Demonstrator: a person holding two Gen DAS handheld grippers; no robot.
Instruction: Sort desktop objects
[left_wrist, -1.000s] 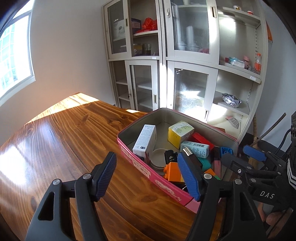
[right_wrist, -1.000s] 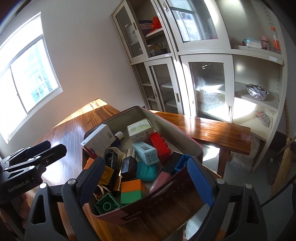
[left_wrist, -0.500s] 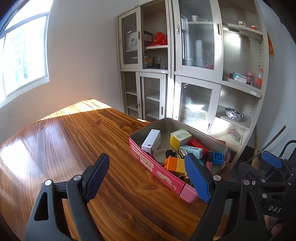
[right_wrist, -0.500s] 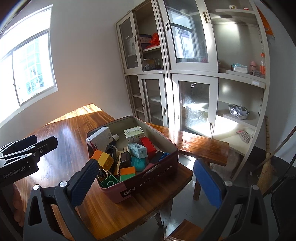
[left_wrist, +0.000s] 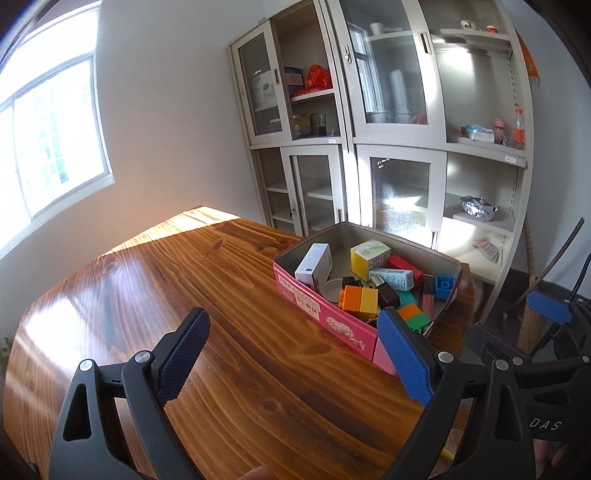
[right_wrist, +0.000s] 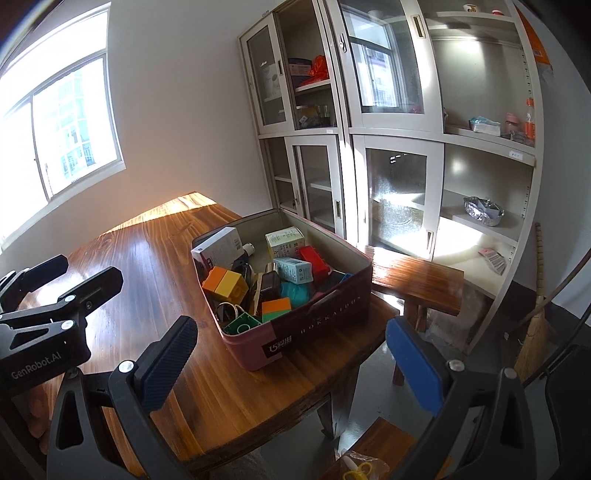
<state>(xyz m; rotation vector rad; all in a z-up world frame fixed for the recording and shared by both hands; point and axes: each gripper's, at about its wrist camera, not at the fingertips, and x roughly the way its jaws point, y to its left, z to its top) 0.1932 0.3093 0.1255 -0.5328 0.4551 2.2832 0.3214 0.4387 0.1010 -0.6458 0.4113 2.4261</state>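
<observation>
Both grippers backed off; tin now farther. Left wrist view: left gripper (left_wrist: 291, 354) empty, jaws opening, pink tin (left_wrist: 332, 321) beyond its right finger on table (left_wrist: 166, 295). Right wrist view: right gripper (right_wrist: 295, 363) spread, empty; tin (right_wrist: 317, 325) just ahead, between fingers.

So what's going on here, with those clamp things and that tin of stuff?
A person holds a two-finger gripper in each hand over a wooden table. Both the left gripper and the right gripper hold nothing; the left one's jaws are opening, the right's stand wide. The pink tin near the table's corner is already full of small boxes and toy blocks. The bare tabletop suggests the sorting is done.
</observation>
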